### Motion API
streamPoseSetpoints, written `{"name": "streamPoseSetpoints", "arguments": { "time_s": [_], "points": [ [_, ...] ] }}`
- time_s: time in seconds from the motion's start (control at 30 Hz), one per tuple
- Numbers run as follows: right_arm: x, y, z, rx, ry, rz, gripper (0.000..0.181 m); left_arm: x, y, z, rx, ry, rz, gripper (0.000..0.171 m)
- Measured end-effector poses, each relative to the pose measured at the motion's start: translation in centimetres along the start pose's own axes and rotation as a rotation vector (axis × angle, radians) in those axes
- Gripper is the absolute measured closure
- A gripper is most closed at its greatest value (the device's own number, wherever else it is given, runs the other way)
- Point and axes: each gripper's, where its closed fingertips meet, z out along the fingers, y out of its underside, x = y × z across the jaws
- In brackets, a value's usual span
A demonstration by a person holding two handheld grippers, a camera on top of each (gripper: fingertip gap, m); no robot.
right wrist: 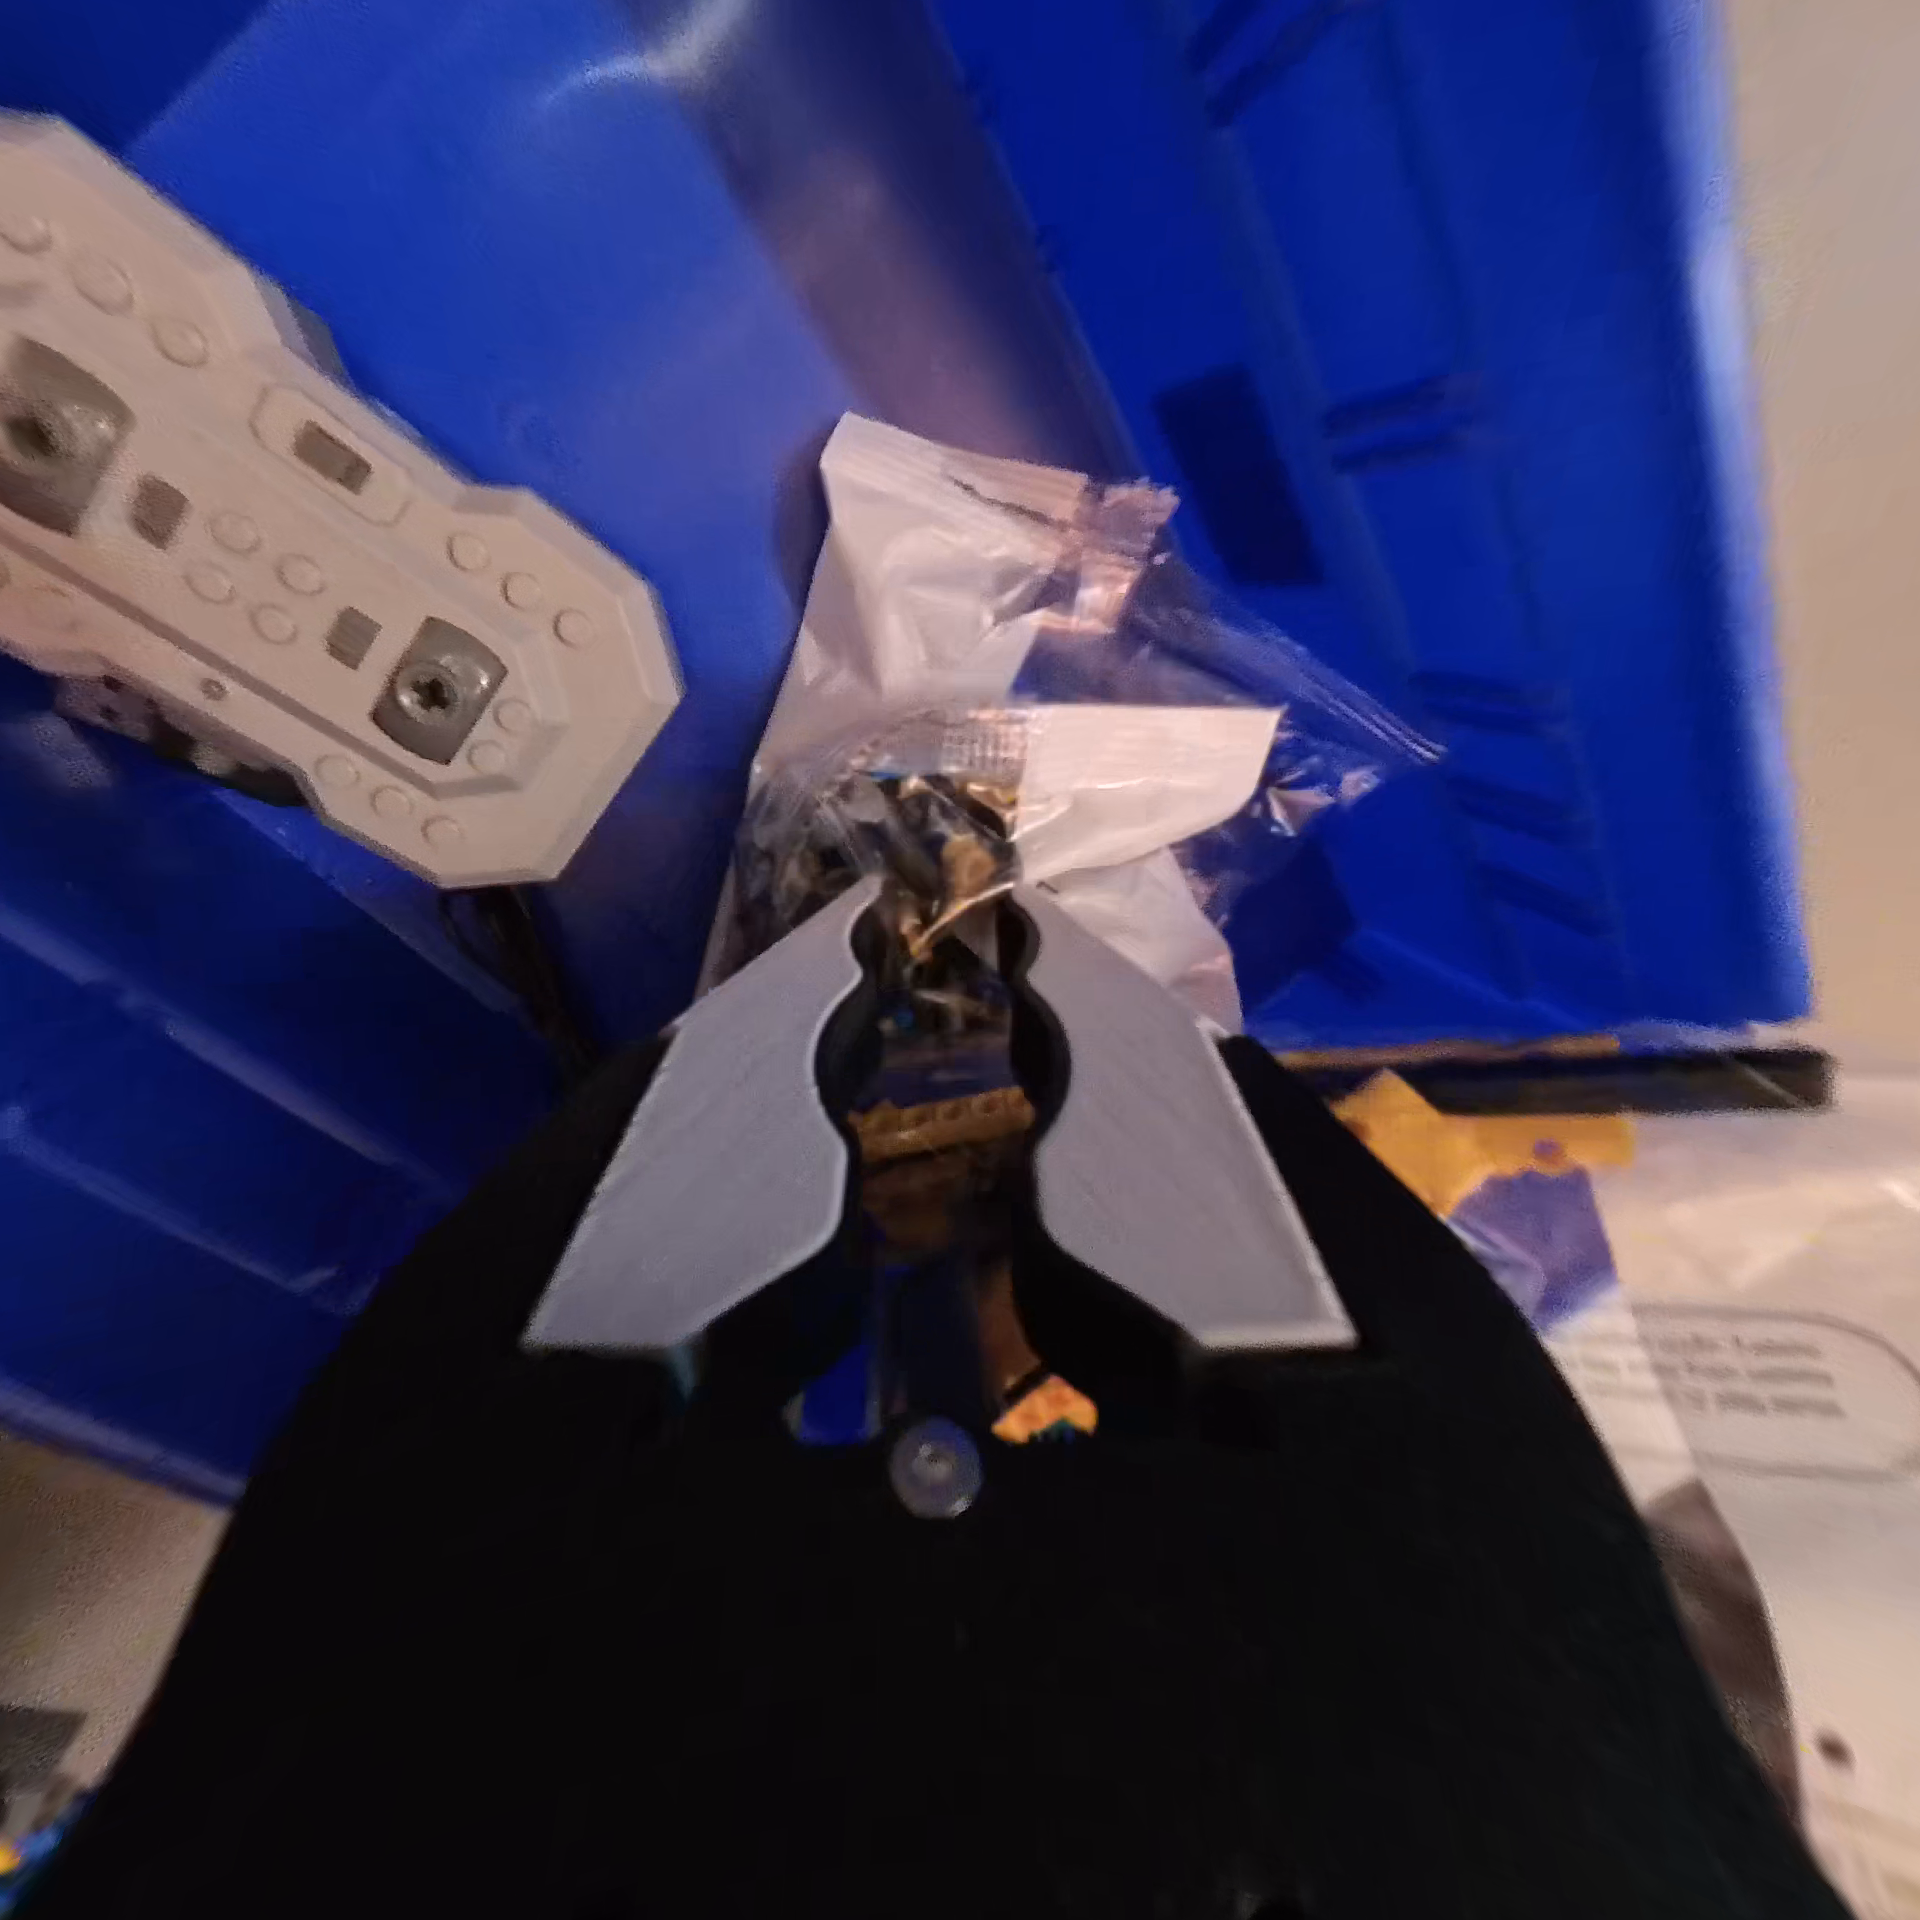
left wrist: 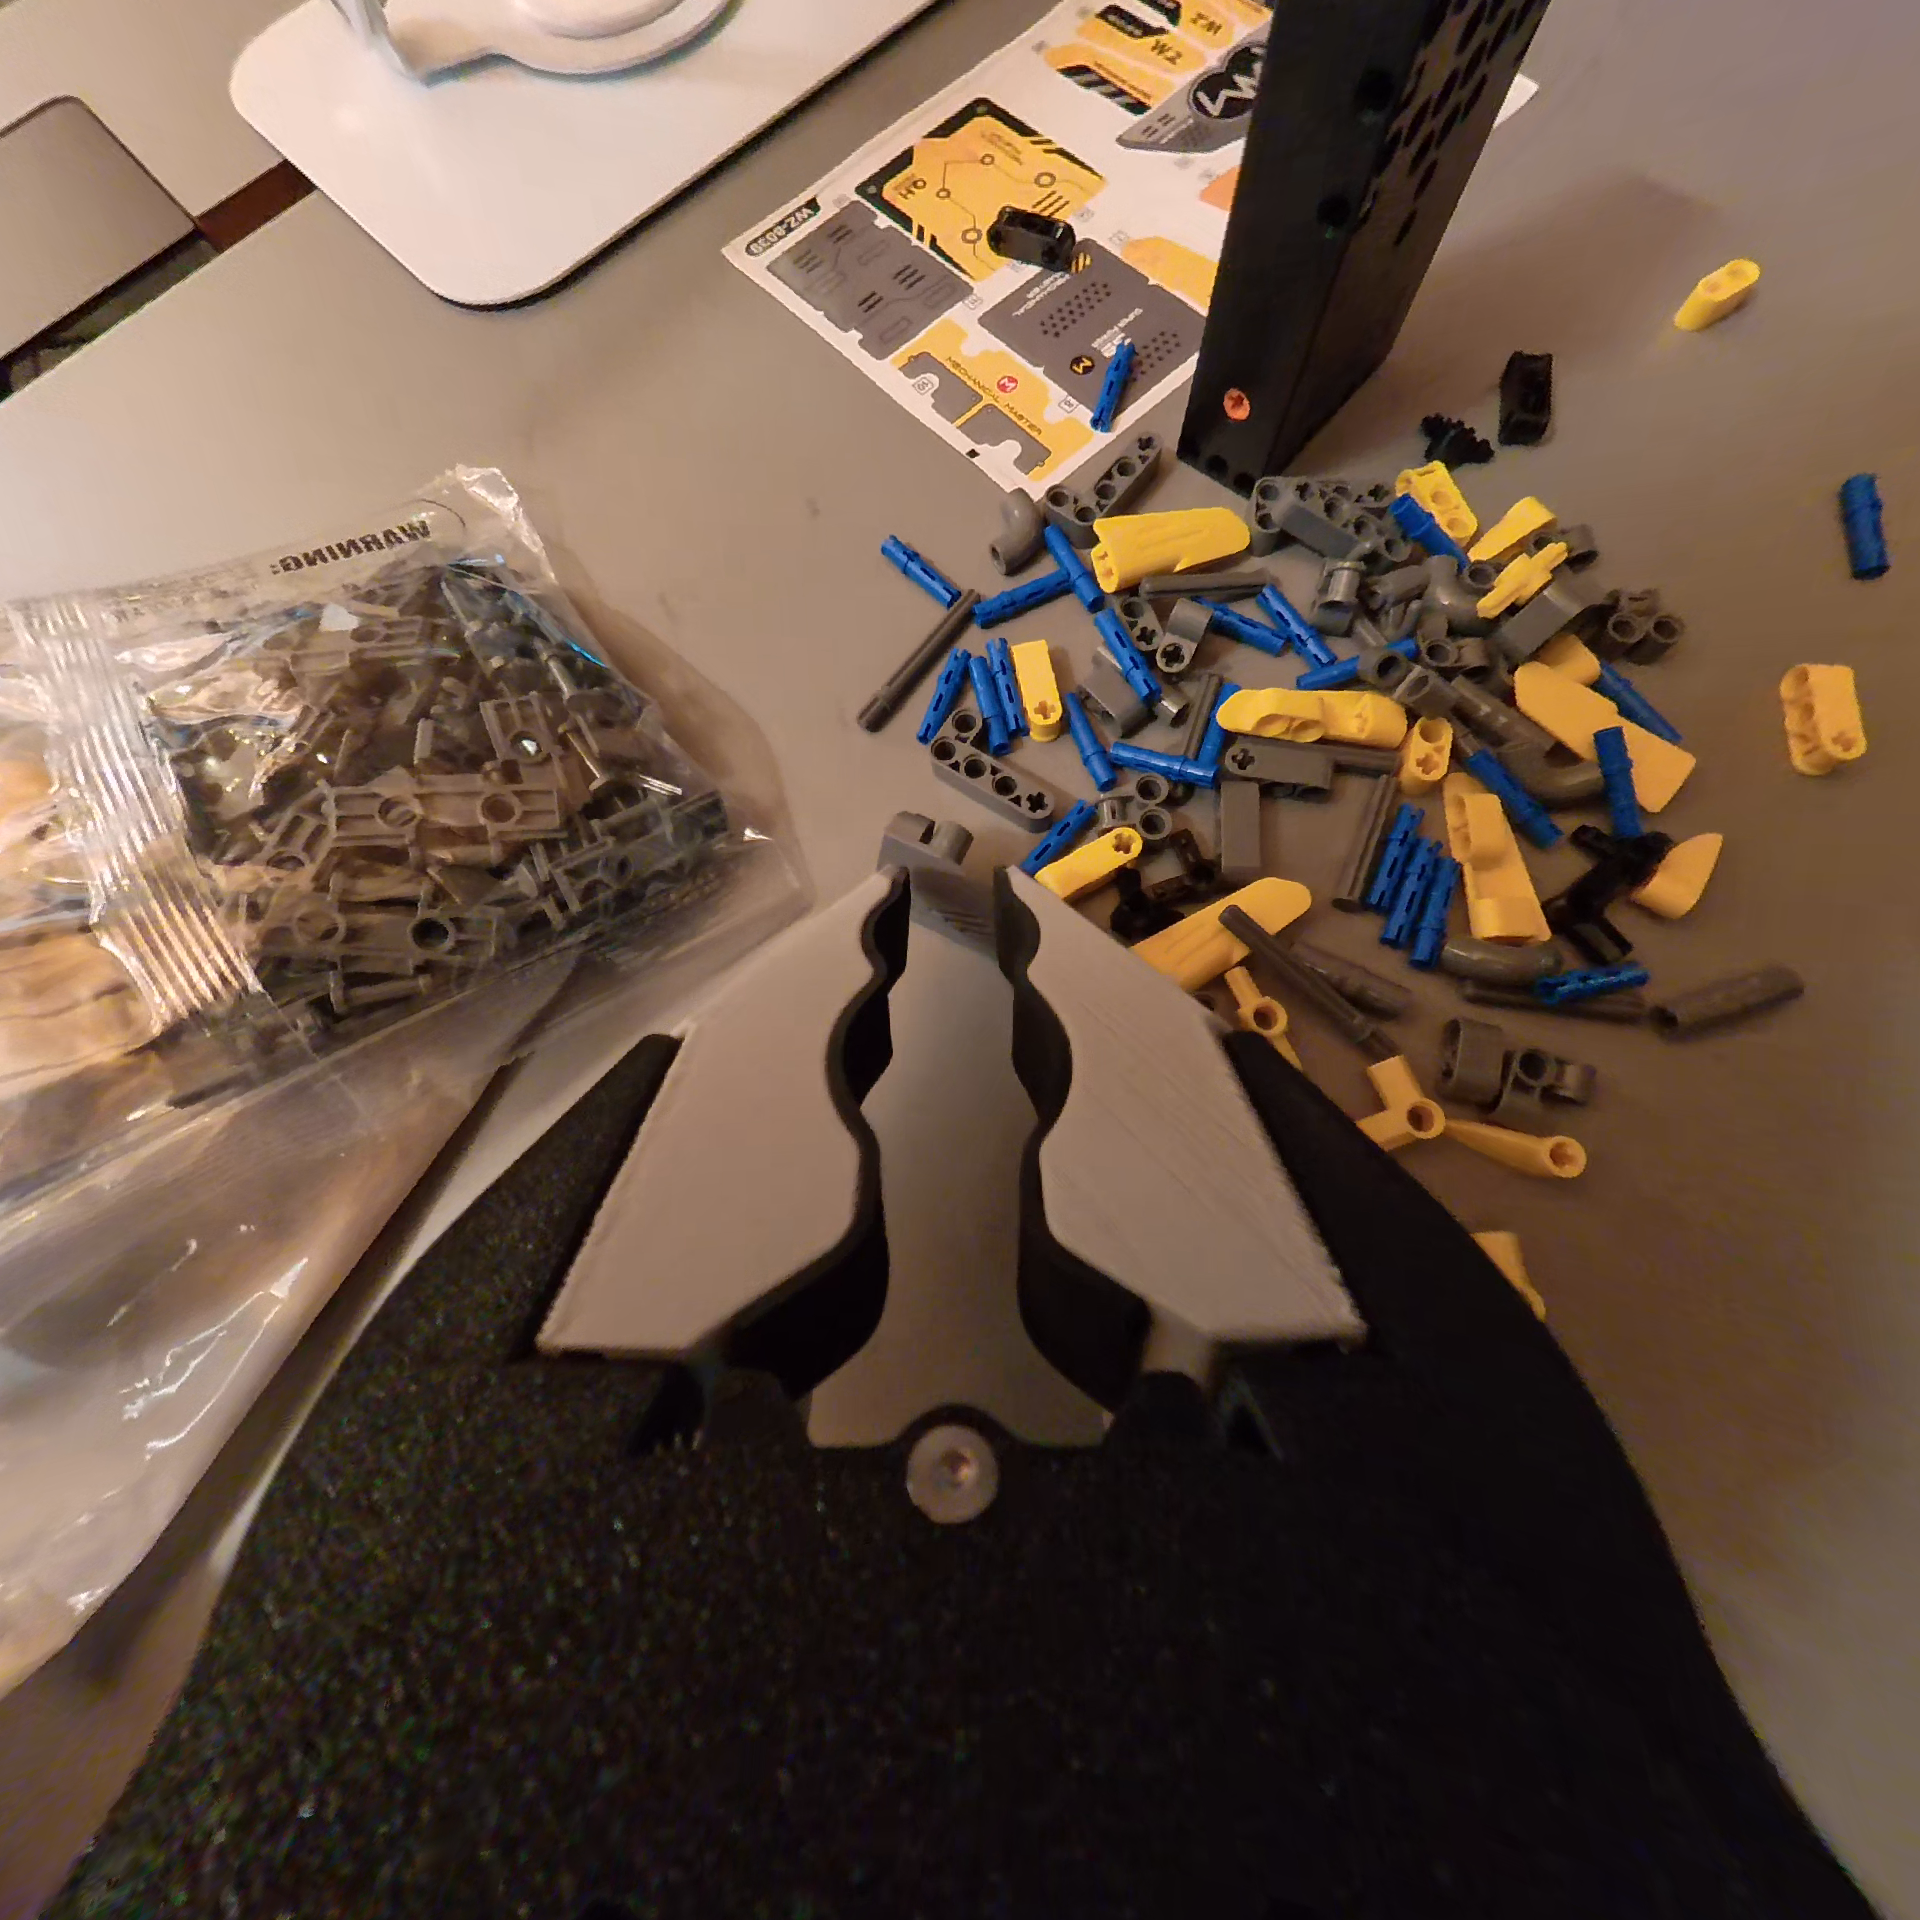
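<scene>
Grey plastic fills the left wrist view: the left hand-held gripper (left wrist: pixel 951 894) is clamped on a small grey building piece (left wrist: pixel 928 854), its fingertips pinching it at the near edge of a loose pile of blue, yellow, grey and black pieces (left wrist: pixel 1351 727) spread over the grey table (left wrist: pixel 623 416); a sealed clear bag of grey pieces (left wrist: pixel 364 779) lies just left of the fingers; a sticker sheet (left wrist: pixel 987 312) and an upright black perforated block (left wrist: pixel 1340 229) stand at the pile's far side; a white mat (left wrist: pixel 499 177) lies toward the far left corner. The right hand-held gripper (right wrist: pixel 935 914) grips a crumpled clear bag (right wrist: pixel 997 748) holding dark and yellowish pieces, in front of a blue bin (right wrist: pixel 1351 312); a light grey studded part (right wrist: pixel 312 582) sits beside it, though this view is blurred. One bag's worth lies emptied; the grey bag is unopened.
</scene>
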Motion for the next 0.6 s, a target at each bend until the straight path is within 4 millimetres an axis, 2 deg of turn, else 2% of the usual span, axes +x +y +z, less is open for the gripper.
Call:
{"name": "streamPoseSetpoints", "arguments": {
  "time_s": [0.1, 0.2, 0.27, 0.33, 0.47, 0.6],
  "points": [
    [0.7, -1.8, -3.3, 0.18, -0.028, 0.128, 0.171, 0.0, 0.0, 0.0, 0.001, -0.001, 0.004, 0.156],
    [1.7, -3.8, -8.4, 0.426, -0.069, 0.236, 0.172, 0.0, 0.0, 0.0, 0.001, 0.004, 0.0, 0.156],
    [2.4, -4.5, -12.0, 0.58, -0.089, 0.286, 0.172, 0.1, 0.0, 0.0, 0.001, 0.005, -0.001, 0.157],
    [3.1, -4.3, -14.9, 0.692, -0.11, 0.341, 0.172, 0.1, 0.0, 0.0, 0.002, 0.006, -0.002, 0.157],
    [4.5, -2.9, -18.2, 0.848, -0.121, 0.472, 0.172, 0.1, 0.0, 0.0, 0.002, 0.008, -0.004, 0.156],
    [5.3, -1.7, -19.5, 0.938, -0.142, 0.583, 0.172, 0.1, 0.0, 0.0, 0.002, 0.009, -0.004, 0.156]
  ]
}}
